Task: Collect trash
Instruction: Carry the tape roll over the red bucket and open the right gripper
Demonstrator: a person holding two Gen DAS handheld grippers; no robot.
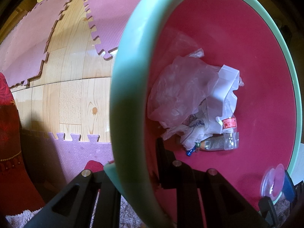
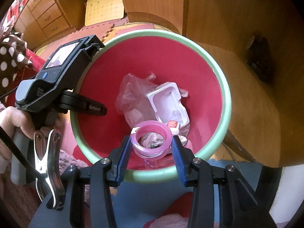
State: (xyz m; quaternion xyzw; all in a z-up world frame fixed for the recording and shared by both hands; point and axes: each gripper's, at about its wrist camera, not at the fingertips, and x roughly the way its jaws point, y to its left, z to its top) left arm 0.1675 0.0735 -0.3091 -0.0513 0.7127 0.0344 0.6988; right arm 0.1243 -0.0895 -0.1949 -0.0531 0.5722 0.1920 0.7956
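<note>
**Tape roll held over the bin, ready to drop**

Trash collection was at the drop-off step. The right claw (image 2: 151, 148) held a pink tape roll (image 2: 151, 141) between its blue pads (image 2: 123, 156), one pad on each side, with the roll's hole facing up. It hung over the near side of the bin (image 2: 226, 102), a round tub with a pale green rim and a deep pink inside. At the bottom lay earlier trash: a crumpled clear bag (image 2: 131, 91), a white plastic tray (image 2: 167, 98) and a small bottle (image 1: 230, 133) with a red label.

The left claw (image 1: 136, 172) was closed tight on the bin's rim, one finger inside and one outside, steadying it. A person's hand (image 2: 13, 121) gripped that tool's handle. The bin stood on a wood floor (image 1: 76, 98) partly covered by purple foam mats (image 1: 112, 15).

Judged from this, the next move called for the right claw to spread its pads so the roll fell clear into the bin.
</note>
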